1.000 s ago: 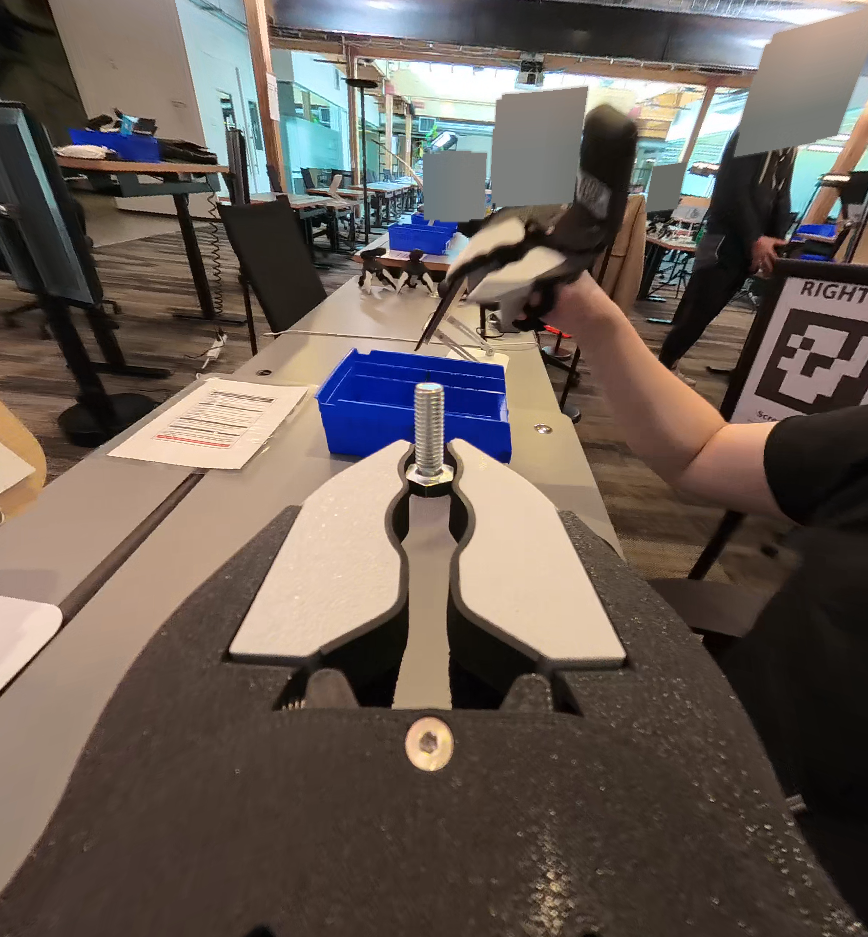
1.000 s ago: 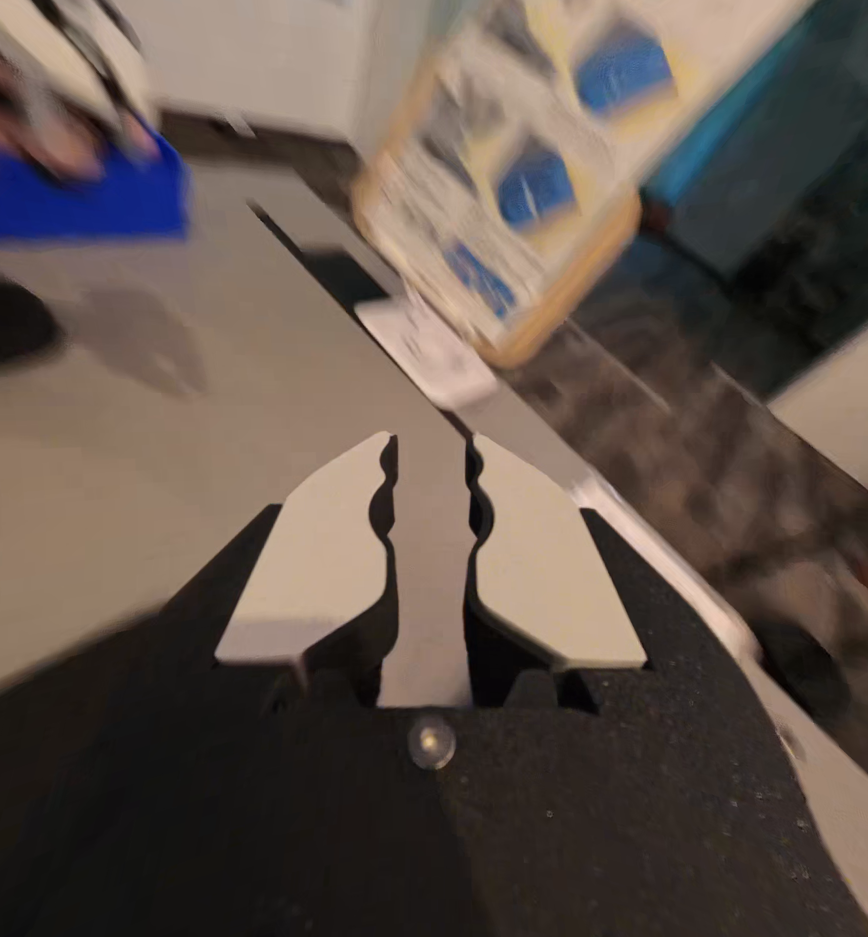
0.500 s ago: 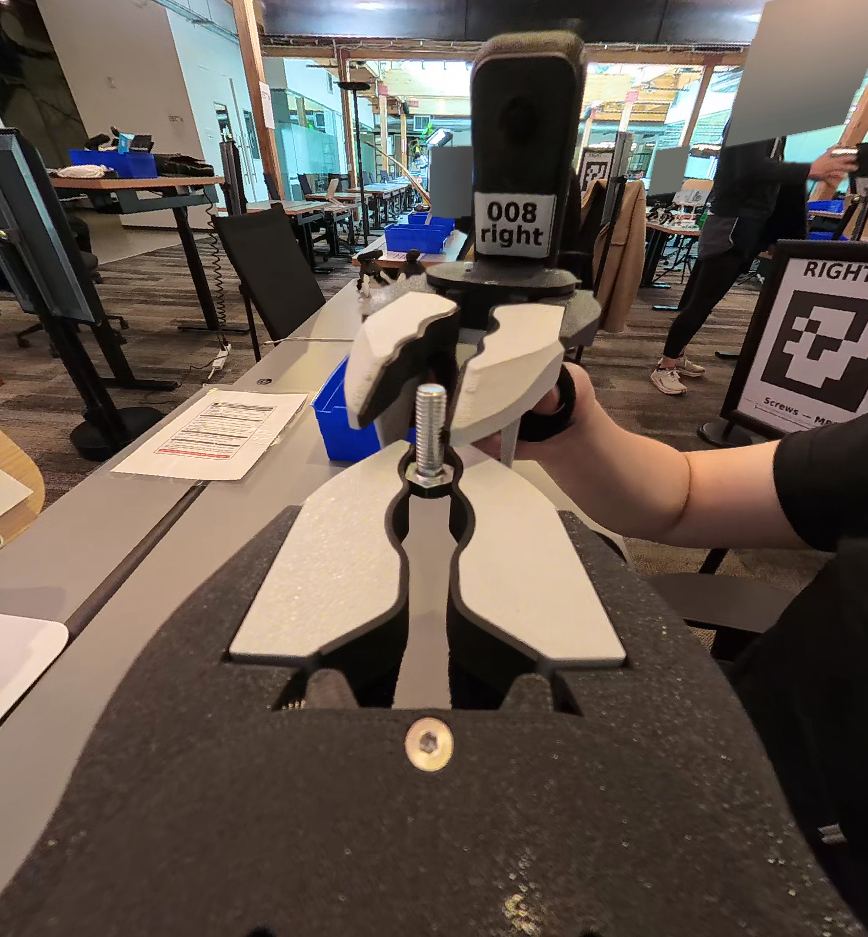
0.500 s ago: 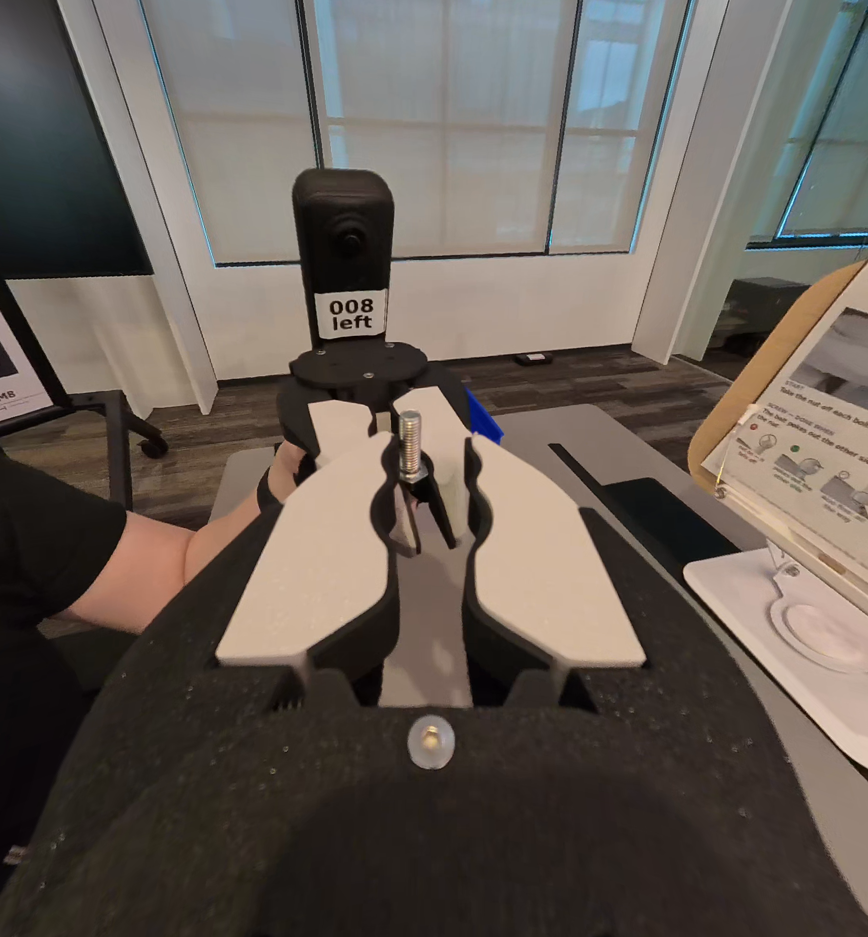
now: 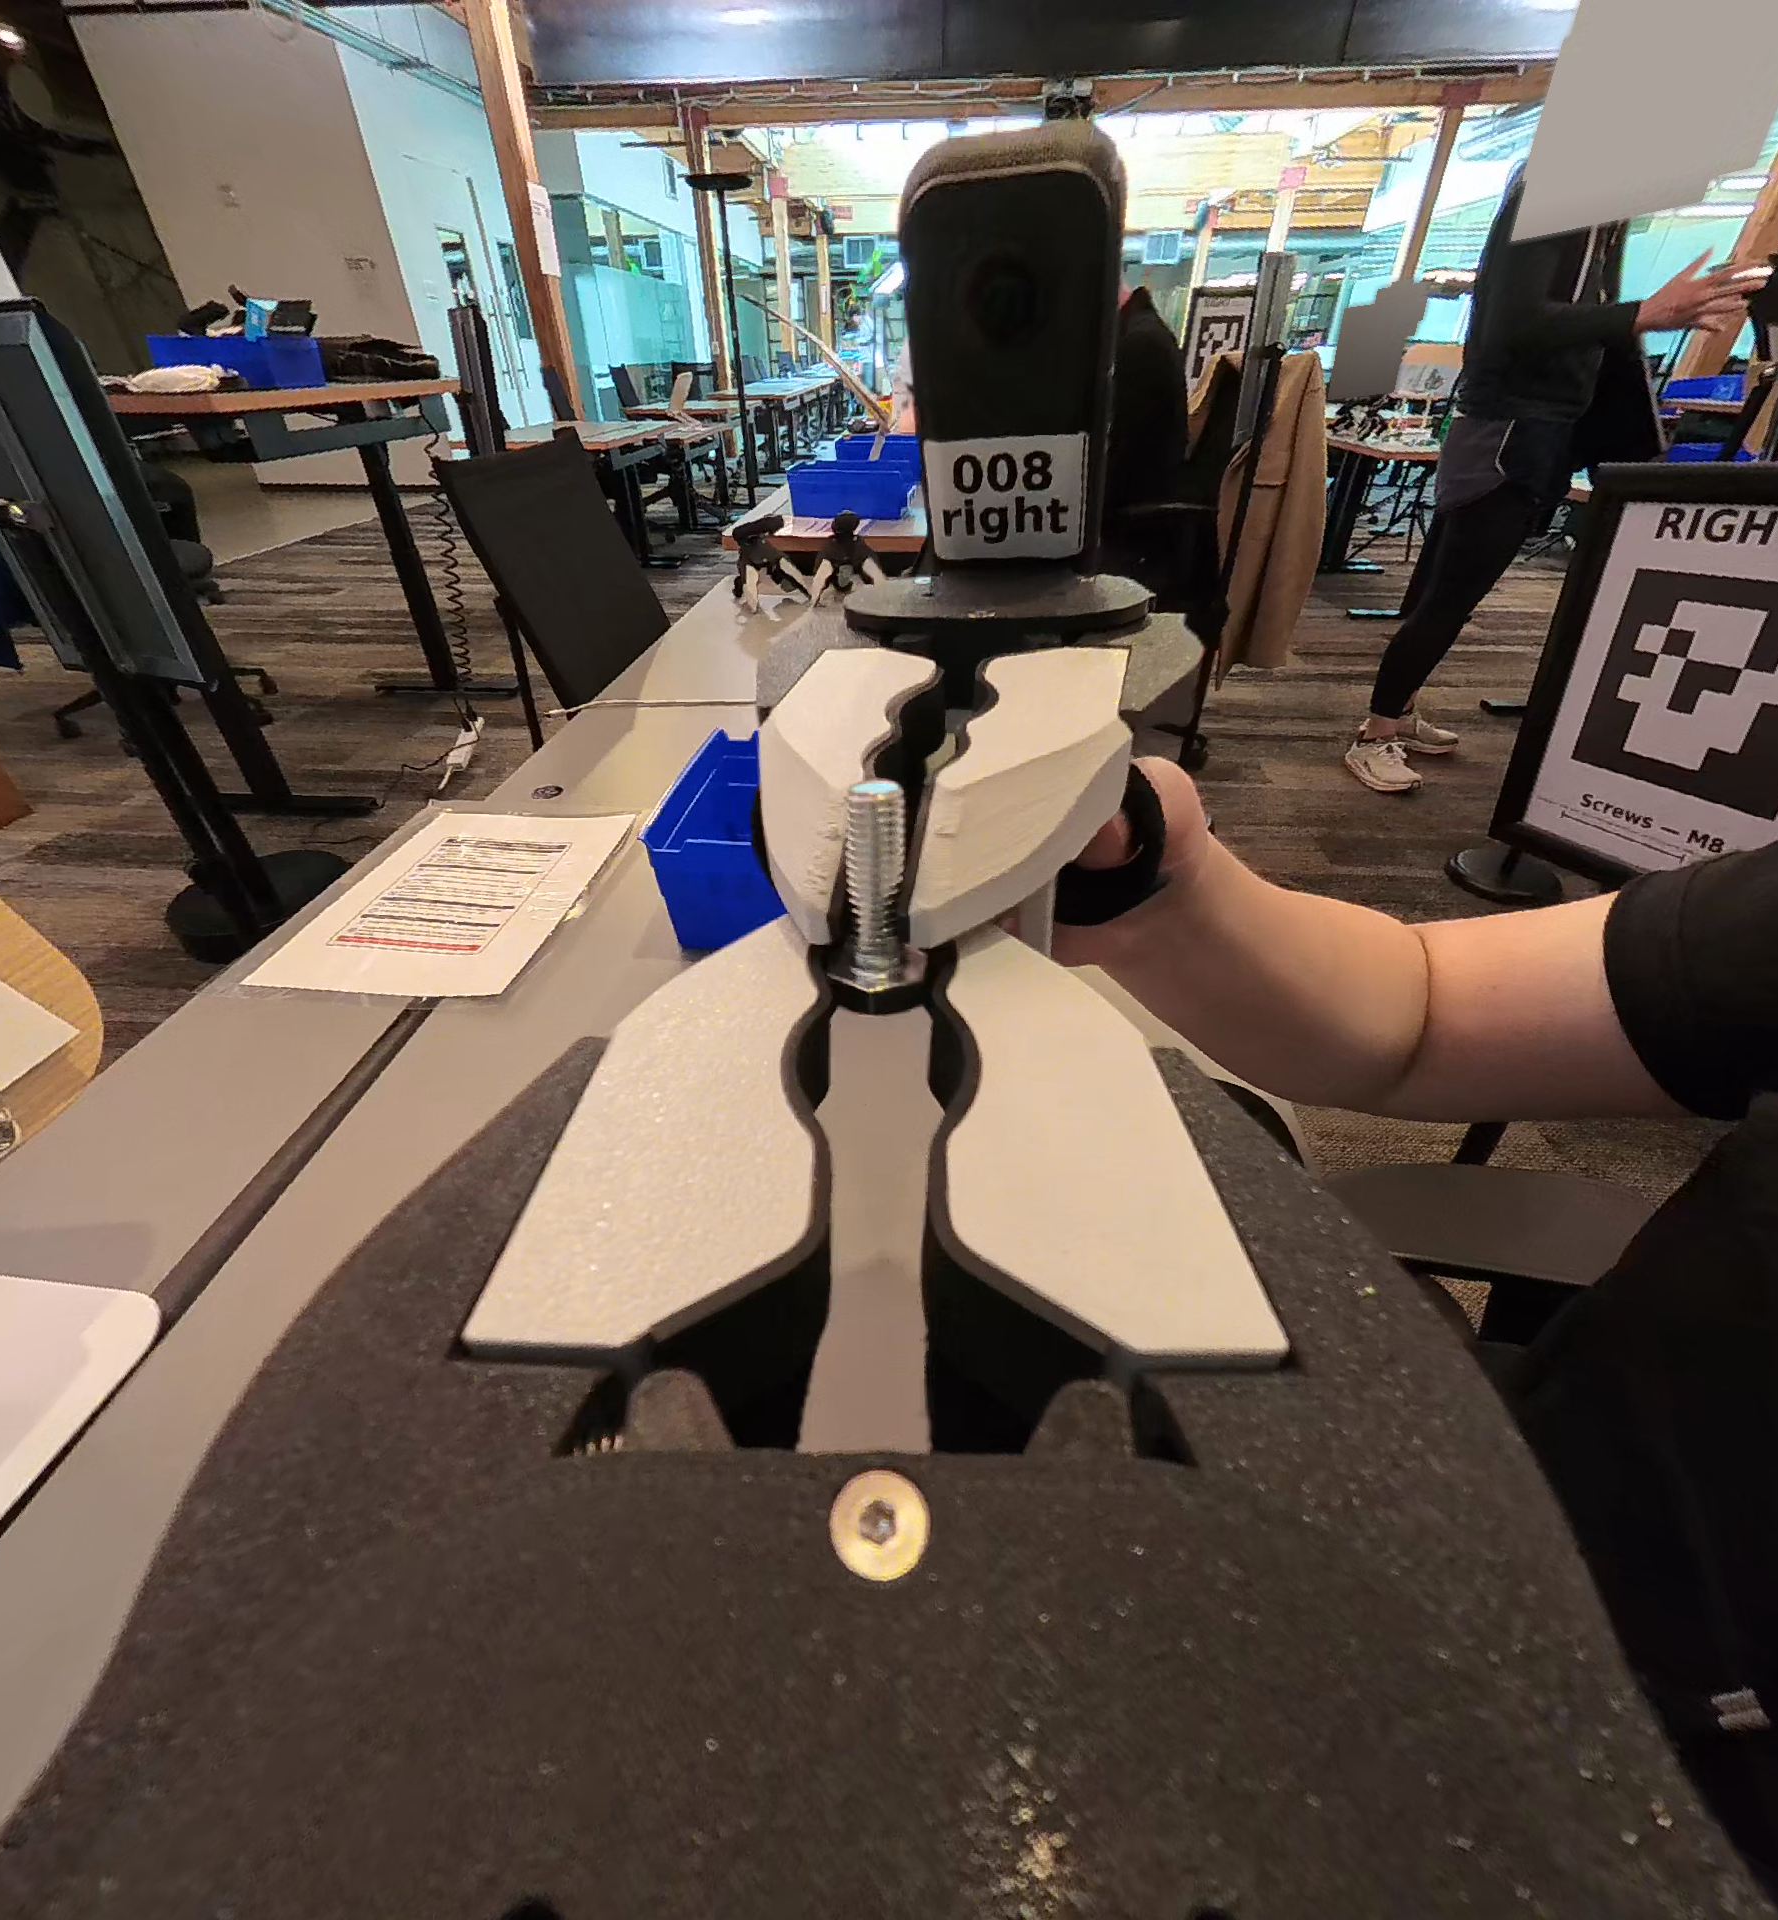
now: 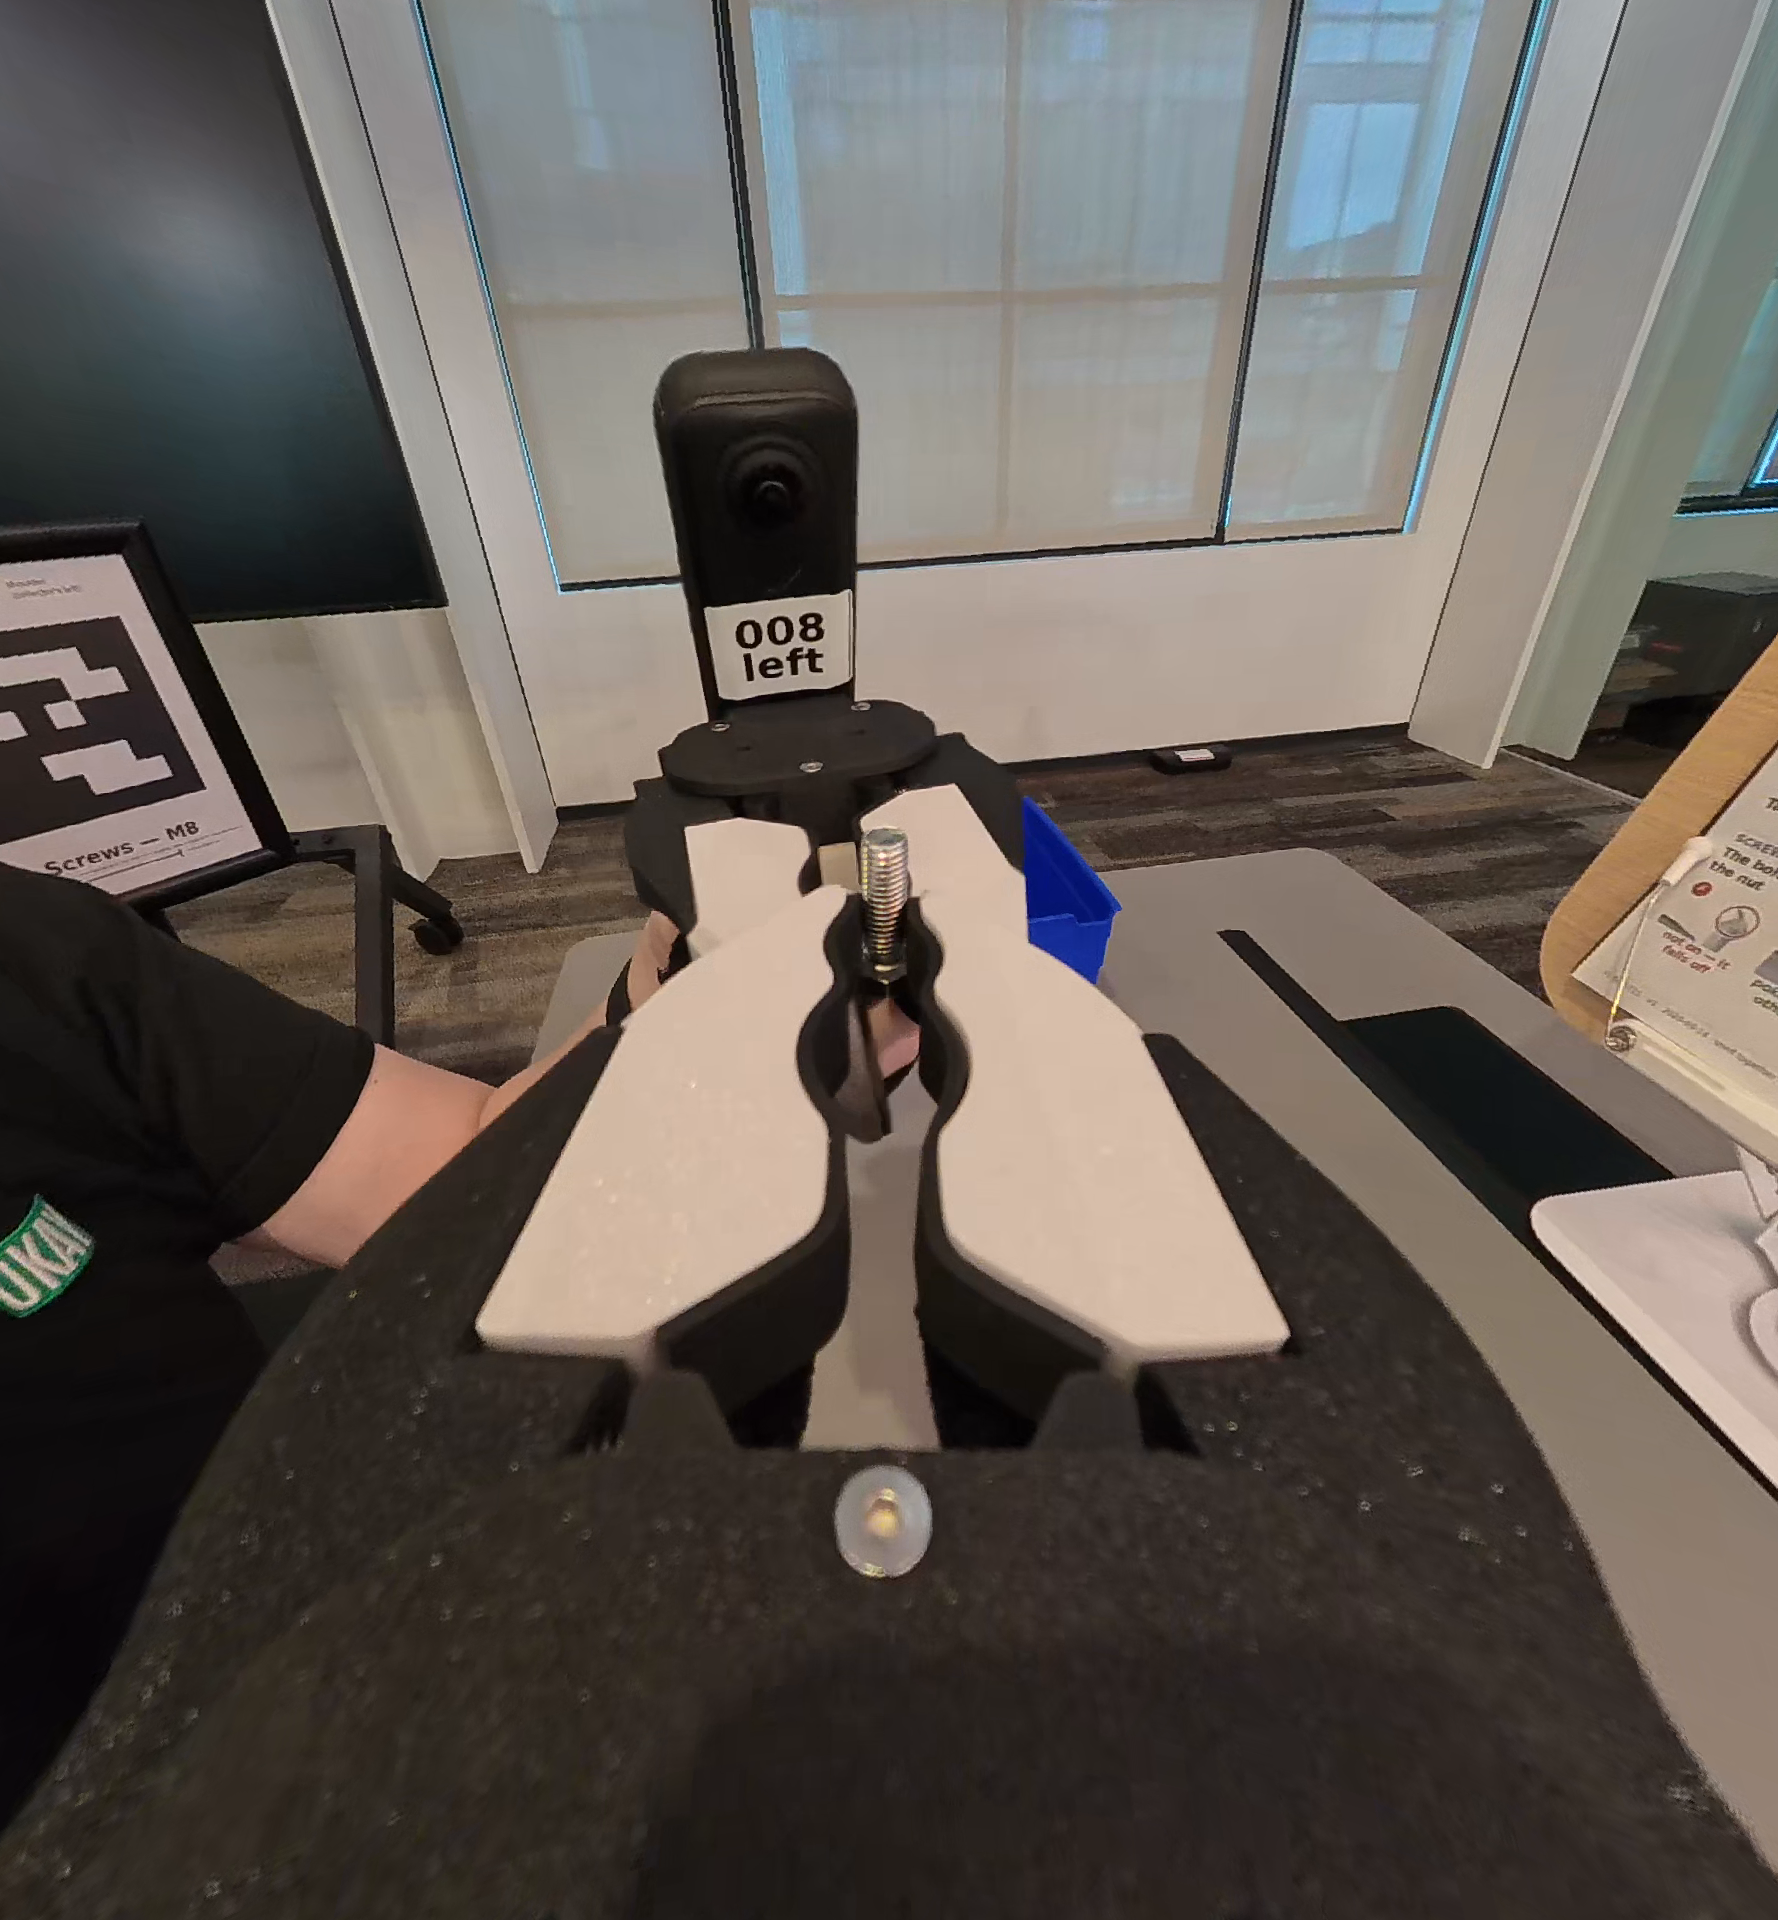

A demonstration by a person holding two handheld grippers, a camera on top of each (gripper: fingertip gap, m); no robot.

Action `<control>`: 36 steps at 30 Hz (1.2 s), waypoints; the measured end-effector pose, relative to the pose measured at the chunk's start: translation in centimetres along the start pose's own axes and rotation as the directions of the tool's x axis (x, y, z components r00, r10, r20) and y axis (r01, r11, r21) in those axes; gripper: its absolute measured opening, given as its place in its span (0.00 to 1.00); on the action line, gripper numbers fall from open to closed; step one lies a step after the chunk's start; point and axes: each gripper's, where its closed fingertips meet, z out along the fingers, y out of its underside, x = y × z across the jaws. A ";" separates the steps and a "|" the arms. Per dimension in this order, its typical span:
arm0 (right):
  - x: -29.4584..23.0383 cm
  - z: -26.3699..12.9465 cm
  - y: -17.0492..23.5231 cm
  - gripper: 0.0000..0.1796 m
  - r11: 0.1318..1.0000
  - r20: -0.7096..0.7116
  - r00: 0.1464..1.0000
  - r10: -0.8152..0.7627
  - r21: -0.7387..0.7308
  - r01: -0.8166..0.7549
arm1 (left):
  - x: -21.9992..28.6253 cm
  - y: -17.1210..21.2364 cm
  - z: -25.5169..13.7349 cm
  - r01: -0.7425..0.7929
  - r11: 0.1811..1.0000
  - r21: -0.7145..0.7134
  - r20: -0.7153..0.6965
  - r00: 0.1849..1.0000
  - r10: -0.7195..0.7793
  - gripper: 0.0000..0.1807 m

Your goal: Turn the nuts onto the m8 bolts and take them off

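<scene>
My left gripper [image 5: 877,951] is shut on the lower end of a silver bolt [image 5: 874,873] and holds it upright, thread up, above the grey table [image 5: 241,1091]. A hex nut [image 5: 874,979] sits at the foot of the thread, in the tip notch. My right gripper [image 6: 880,914] faces the left one head-on. Its jaws stand narrow, with the bolt [image 6: 883,873] and nut [image 6: 880,971] in its tip notch. From the left wrist view the right gripper [image 5: 916,883] sits just behind the thread. The left gripper's fingers [image 6: 739,873] run under the right one's tips.
A blue bin [image 5: 708,852] stands on the table behind the grippers, also in the right wrist view [image 6: 1061,894]. A printed sheet [image 5: 459,899] lies to its left. An instruction board [image 6: 1747,914] on a white base [image 6: 1695,1299] stands at the table's right. A floor sign [image 5: 1716,675] and a person [image 5: 1519,416] stand beyond. The tips of both grippers are at nearly the same place.
The right gripper swung in from above the bin to face the left one, came closer, and its jaws narrowed around the nut. The left gripper held the bolt still.
</scene>
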 end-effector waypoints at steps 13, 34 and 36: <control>3.8 -8.6 -1.4 0.04 0.996 -0.173 0.983 0.056 -0.051 -0.066 | -1.7 2.3 0.0 0.045 0.991 -0.128 0.066 0.997 -0.036 0.13; 20.6 -51.4 23.3 0.04 0.125 -0.924 0.379 -0.047 -0.382 -0.916 | -1.7 4.5 0.7 0.014 0.963 -0.269 0.101 0.995 0.014 0.12; 21.1 -52.1 24.9 0.05 0.053 -0.909 0.410 -0.077 -0.414 -0.909 | -1.8 4.9 0.9 0.017 0.959 -0.283 0.107 0.994 0.014 0.12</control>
